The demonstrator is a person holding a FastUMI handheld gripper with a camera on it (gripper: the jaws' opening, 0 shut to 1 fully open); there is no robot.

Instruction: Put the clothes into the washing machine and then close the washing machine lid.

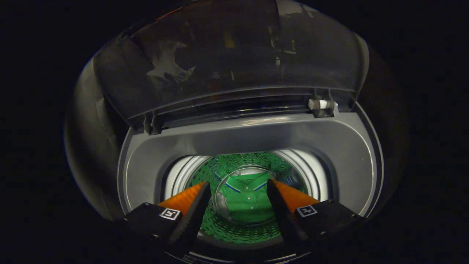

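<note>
I look down into a top-loading washing machine (234, 139) with a grey rim. A green shirt (247, 201) with a collar and buttons lies at the bottom of the drum, whose perforated wall (220, 172) reflects green. My gripper (238, 189) hangs above the drum opening, open, with nothing between its fingers; the shirt sits far below them, seen through the gap. The dark translucent lid (227, 62) stands raised beyond the opening, held by two hinges (153, 124) at its base.
The grey top surround (348, 157) rings the drum mouth. The lid's right hinge (321, 106) has a white part. Around the machine everything is dark.
</note>
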